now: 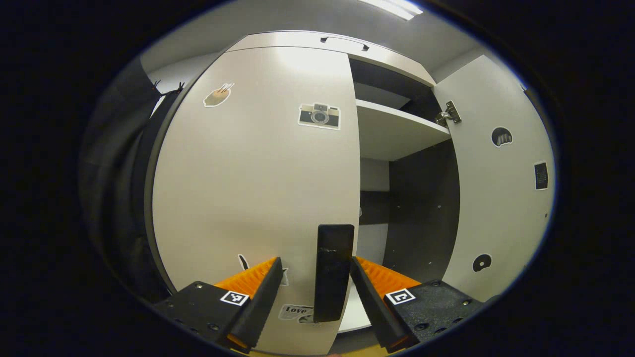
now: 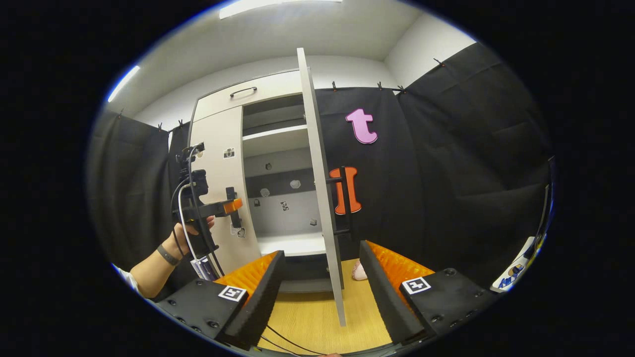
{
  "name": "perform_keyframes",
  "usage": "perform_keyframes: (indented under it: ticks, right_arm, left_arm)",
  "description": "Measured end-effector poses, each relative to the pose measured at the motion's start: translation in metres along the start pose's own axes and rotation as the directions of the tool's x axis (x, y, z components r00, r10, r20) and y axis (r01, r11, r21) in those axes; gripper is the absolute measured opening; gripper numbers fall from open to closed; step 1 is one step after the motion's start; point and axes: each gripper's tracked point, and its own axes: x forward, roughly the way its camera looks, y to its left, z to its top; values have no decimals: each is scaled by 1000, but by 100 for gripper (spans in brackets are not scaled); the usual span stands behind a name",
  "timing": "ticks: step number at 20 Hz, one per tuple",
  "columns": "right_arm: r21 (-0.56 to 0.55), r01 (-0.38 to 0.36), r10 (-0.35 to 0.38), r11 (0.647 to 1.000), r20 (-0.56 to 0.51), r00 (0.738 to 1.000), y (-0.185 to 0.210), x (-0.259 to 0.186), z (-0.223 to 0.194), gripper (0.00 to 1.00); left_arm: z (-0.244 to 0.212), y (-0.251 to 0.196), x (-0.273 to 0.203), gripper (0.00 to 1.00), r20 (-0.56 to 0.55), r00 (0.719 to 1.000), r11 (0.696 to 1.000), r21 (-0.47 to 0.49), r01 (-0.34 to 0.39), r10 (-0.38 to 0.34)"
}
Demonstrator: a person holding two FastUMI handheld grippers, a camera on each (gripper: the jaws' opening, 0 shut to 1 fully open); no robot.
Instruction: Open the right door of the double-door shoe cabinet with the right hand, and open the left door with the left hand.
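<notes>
- Cabinet (image 2: 278, 163) is standing half done: right door (image 2: 320, 198) is hanging swung out edge-on ahead of the right gripper (image 2: 322, 282), whose spread fingers are bracketing that edge without touching.
- Left door (image 1: 258, 173) is sitting shut, directly ahead of the left gripper (image 1: 317, 292).
- Handle (image 1: 333, 270) is sitting between its parted fingers, not yet pinched; I'd be closing squarely on the bar, then pulling along the hinge arc.
</notes>
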Motion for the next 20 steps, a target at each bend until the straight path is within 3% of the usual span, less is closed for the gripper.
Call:
perform_keyframes:
  ticks: [1, 2, 3, 6, 8, 9, 11, 13, 14, 16, 20]
  right_arm:
    - [0, -1, 1, 1000, 1, 1000, 1, 1, 0, 98]
    - [-2, -2, 2, 1000, 1, 1000, 1, 2, 0, 98]
    - [-6, -2, 2, 1000, 0, 1000, 1, 3, -1, 88]
    - [-12, 5, -5, 1000, -4, 1000, -2, 4, -2, 88]
    - [-9, 8, -9, 1000, -2, 1000, -3, 4, -1, 88]
    - [-8, 9, -9, 1000, -2, 1000, -4, 5, -1, 88]
    - [-11, 7, -7, 1000, -7, 1000, -3, 6, -2, 88]
    - [-15, 4, -4, 1000, -8, 1000, -1, 4, -2, 88]
    - [-21, 6, -6, 1000, -10, 1000, -1, 3, -1, 98]
    - [-31, 15, -16, 999, -13, 1000, -4, 1, 0, 98]
    - [-25, 25, -25, 999, 2, 1000, -5, -3, 9, 98]
  left_arm:
    - [0, 1, 1, 84, -1, 1000, 1000, 1, -8, 8]
    - [0, 3, 1, 84, -1, 1000, 1000, 0, -23, 23]
    - [0, 4, 0, 81, 3, 1000, 999, -5, -31, 31]
    - [-11, -9, 5, 75, -30, 999, 999, -42, 10, -11]
    - [-29, -15, 3, 47, -99, 993, 998, -34, 57, -60]
    - [-17, -17, 0, 35, -46, 997, 997, -29, 67, -68]
    - [-19, -16, 4, 24, -57, 996, 996, -51, 67, -70]
    - [-21, -17, 4, 20, -68, 996, 997, -45, 56, -59]
    - [-21, -17, 2, 20, -69, 996, 999, 1, 49, -49]
    - [-19, -16, 1, 21, -59, 997, 997, 67, 45, -41]
    - [-17, -14, -13, 21, -114, 992, 998, 26, 62, -59]
